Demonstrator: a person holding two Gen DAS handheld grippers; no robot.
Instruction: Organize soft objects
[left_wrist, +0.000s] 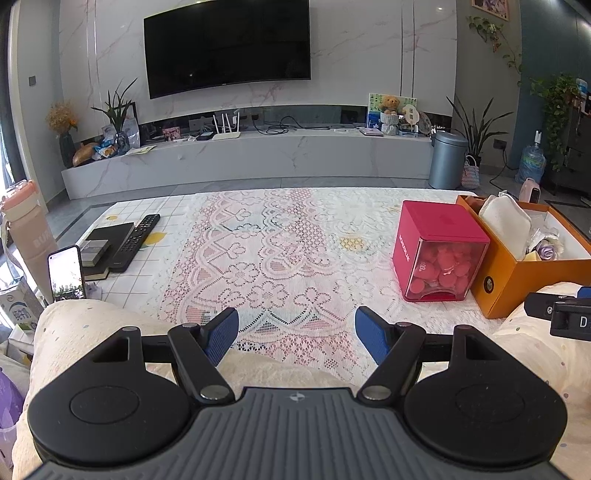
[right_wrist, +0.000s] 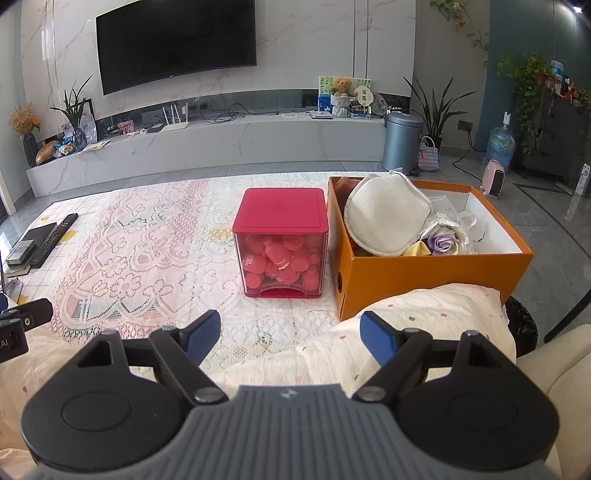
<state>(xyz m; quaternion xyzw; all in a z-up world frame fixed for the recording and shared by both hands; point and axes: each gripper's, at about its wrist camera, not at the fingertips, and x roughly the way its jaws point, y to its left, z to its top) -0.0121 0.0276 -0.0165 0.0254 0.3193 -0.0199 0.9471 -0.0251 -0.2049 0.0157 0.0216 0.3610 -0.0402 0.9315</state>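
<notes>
Both jaws spread empty, 1 red box (right_wrist: 280, 236), 1 orange box (right_wrist: 424, 273), 2 grippers

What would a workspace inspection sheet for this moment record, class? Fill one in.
Surface: table under a pink-and-white lace cloth.
Job's things: orange cardboard box holding a white padded cushion and a purple fabric rose; red-lidded clear cube of pink sponges beside it.
Clutter: black remote control, dark books, smartphone.
Grippers: left gripper and right gripper open, empty.
Cables: black leads on the marble TV shelf.
Surroundings: wall television, grey bin.
</notes>
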